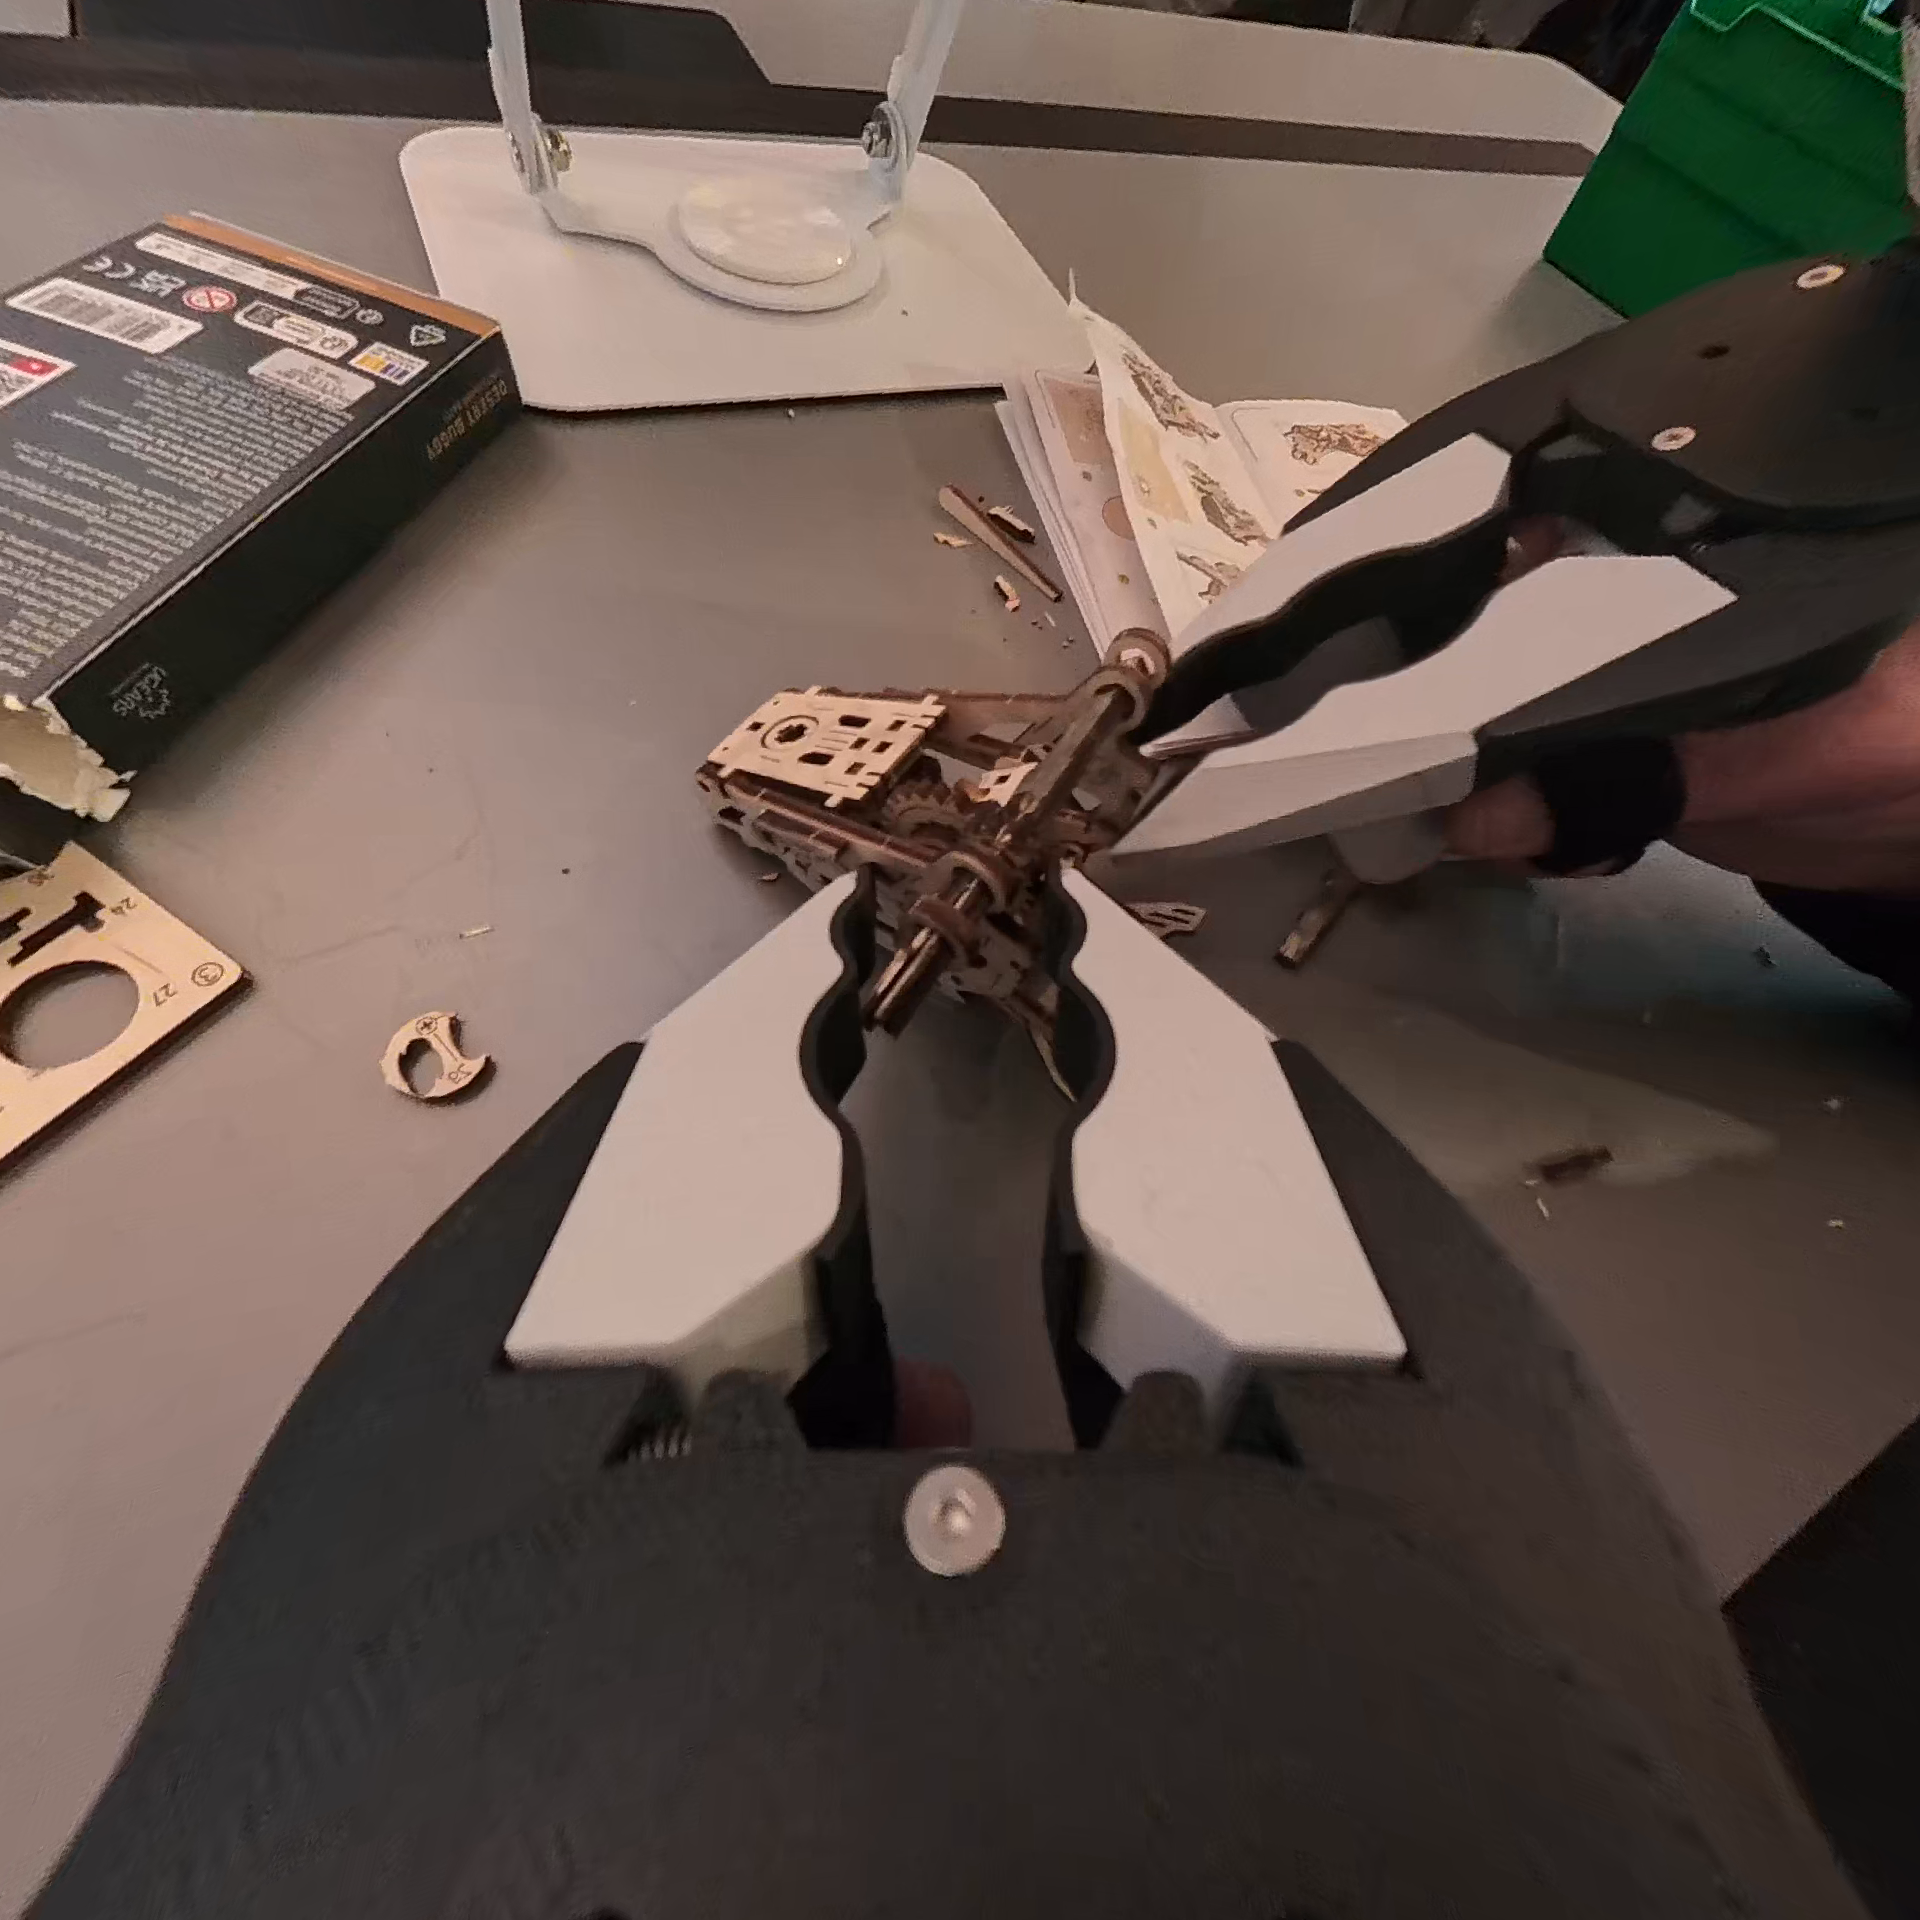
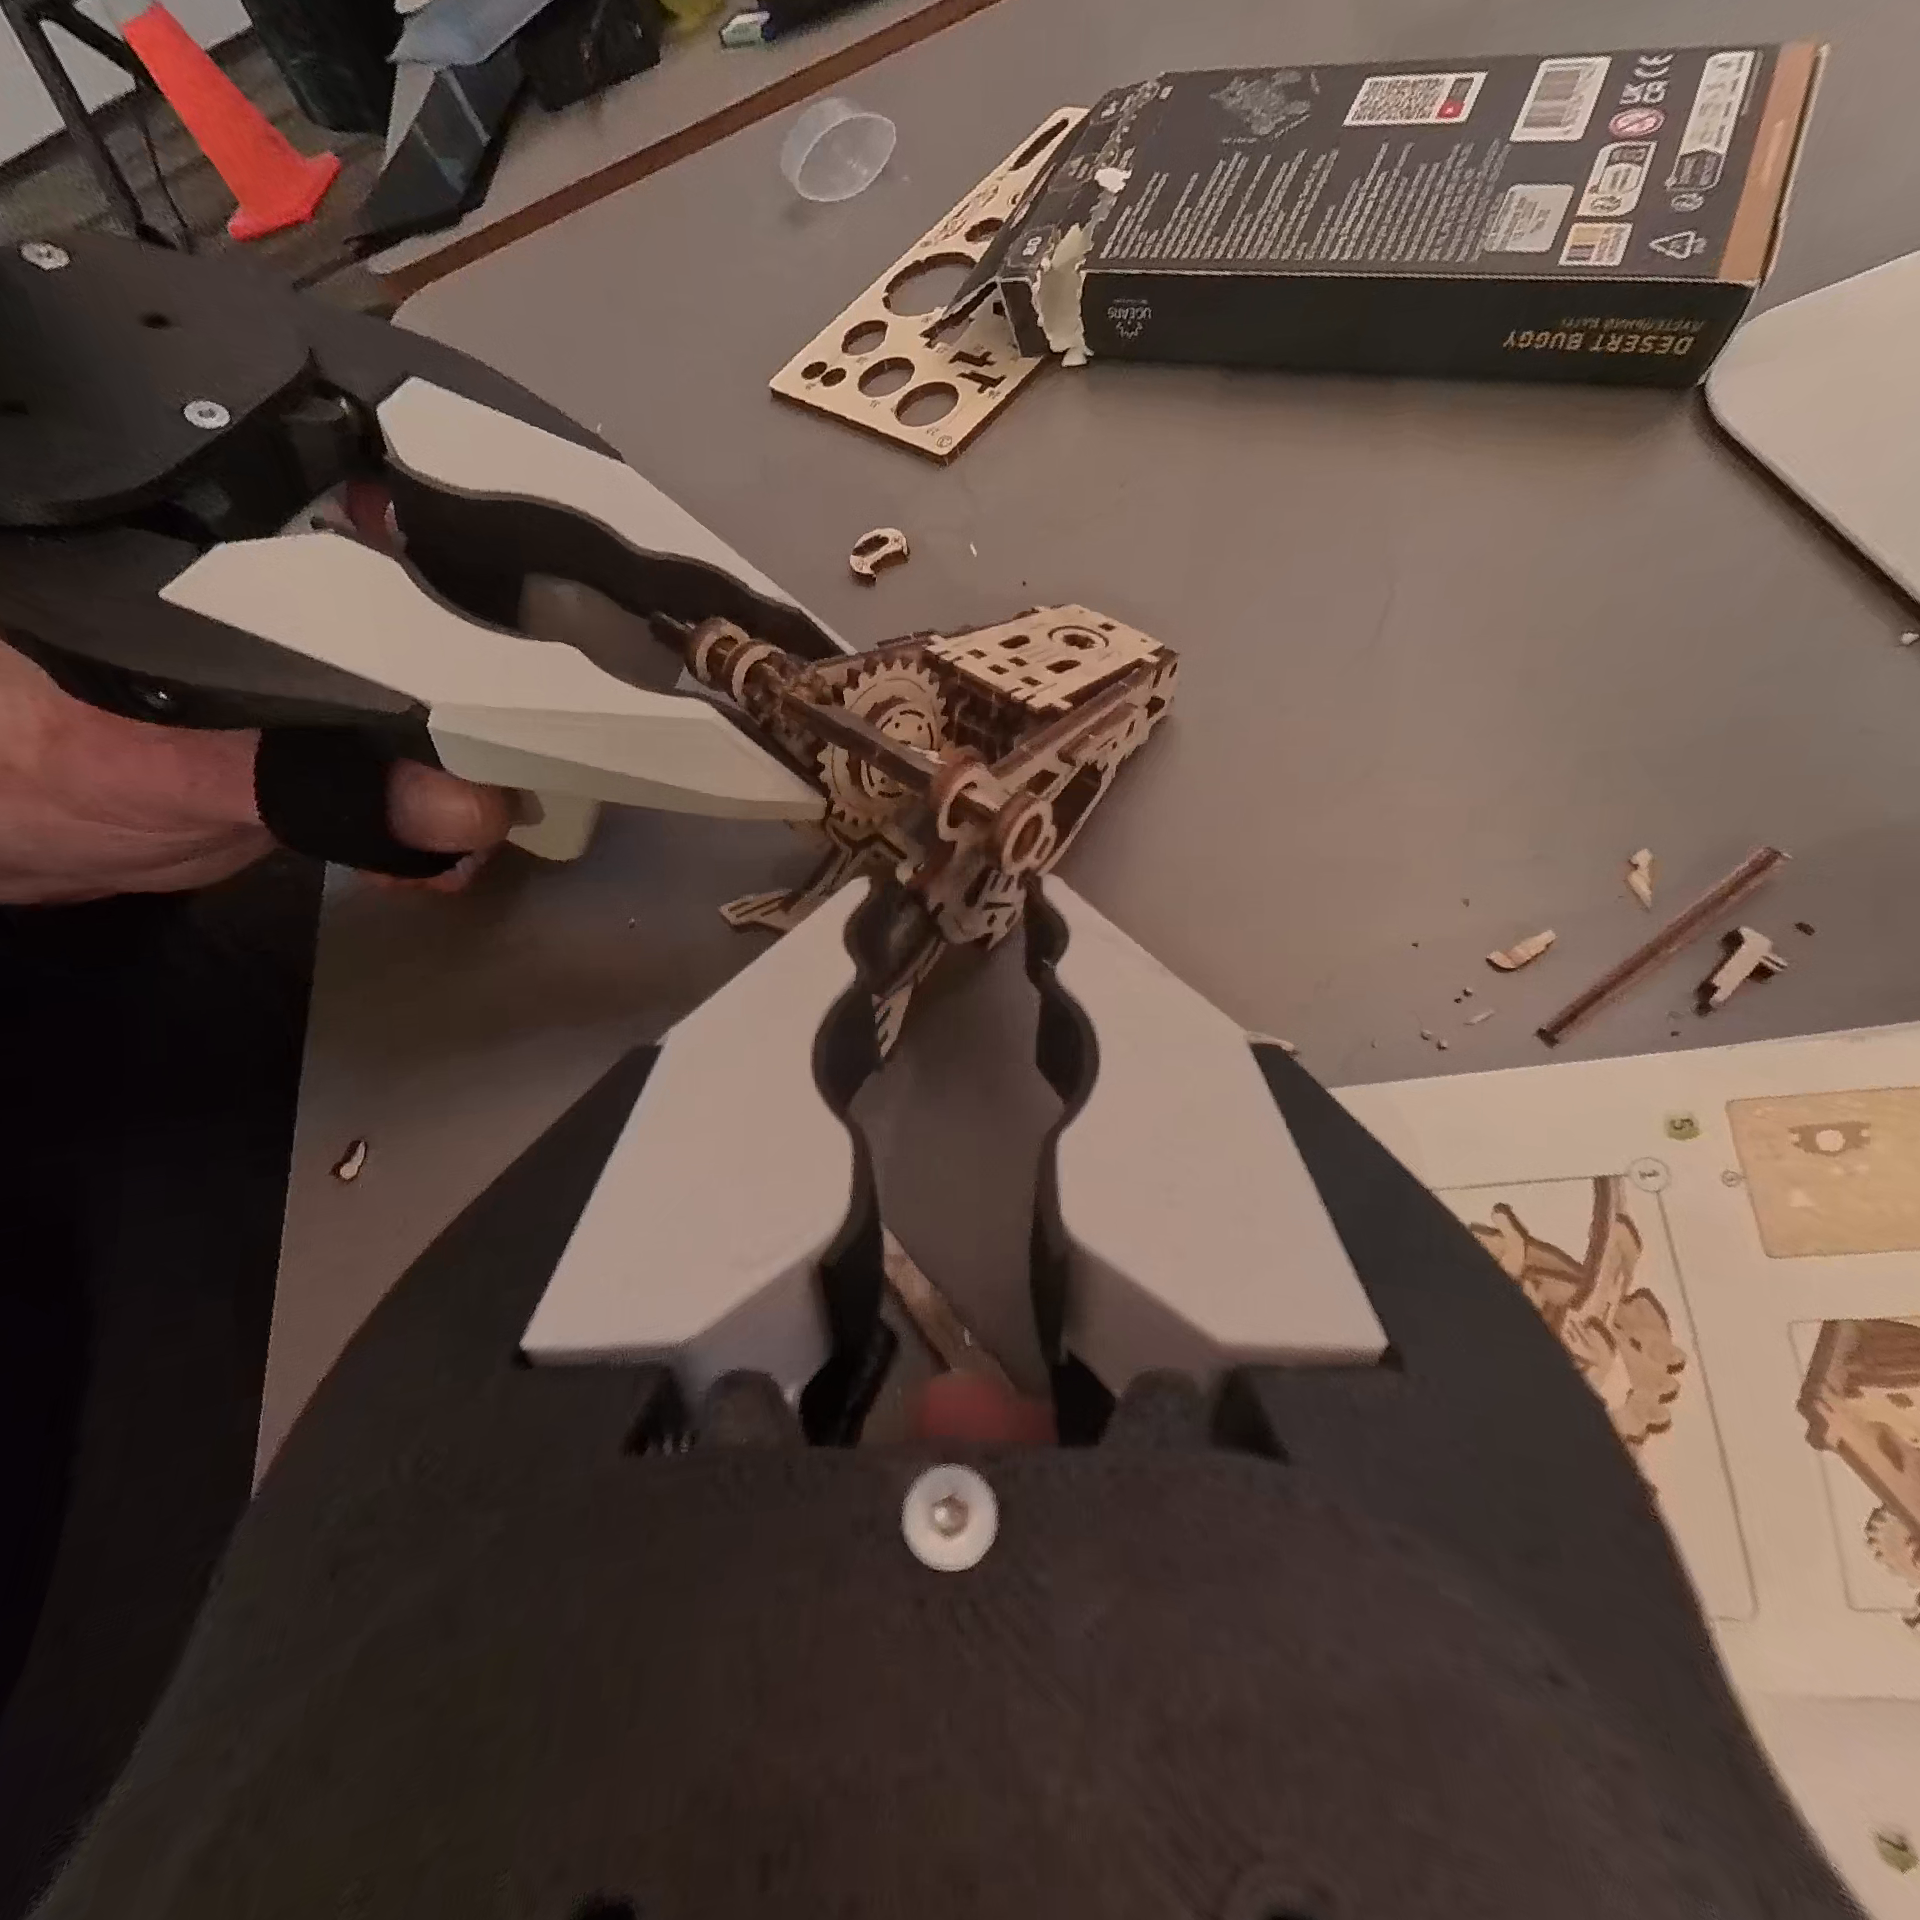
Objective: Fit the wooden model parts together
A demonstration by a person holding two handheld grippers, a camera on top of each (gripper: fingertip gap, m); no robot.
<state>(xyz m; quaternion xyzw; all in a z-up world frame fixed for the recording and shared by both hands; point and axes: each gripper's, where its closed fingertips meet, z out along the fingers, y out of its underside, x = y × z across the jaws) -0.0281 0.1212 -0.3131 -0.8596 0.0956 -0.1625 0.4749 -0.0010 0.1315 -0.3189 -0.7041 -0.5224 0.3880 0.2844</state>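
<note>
We see the half-built wooden model (image 1: pixel 883 790), a pale laser-cut plywood frame with gears and axles, sitting on the grey table (image 1: pixel 520 644) between the tips of both tongs. The left gripper (image 1: pixel 961 914) has its white fingers (image 1: pixel 769 977) narrowed around the near end of the model, where a dark axle with small collars pokes back between the black pads; the pads press the frame on both sides. From the other camera the same tongs come in from the left, closed over that axle end.

The right gripper (image 2: pixel 945 914) stands narrow as well, its tips set on the lower corner of the model, just under a round bushing. The left pad bears on a thin wooden fin there; whether the right pad truly touches the wood we cannot tell, since the blur hides it.

Left of the left tongs lies a small crescent-shaped plywood offcut (image 1: pixel 434 1058), and farther left a punched-out plywood sheet (image 1: pixel 94 997) and a black cardboard box (image 1: pixel 208 447) with a torn end. Beyond the right tongs' fingers, to their right, lie an open instruction booklet (image 2: pixel 1662 1299), a thin dark wooden stick (image 2: pixel 1662 945) and pale splinters. A person's hand (image 2: pixel 125 790) in a black strap grips the left tongs.
</note>
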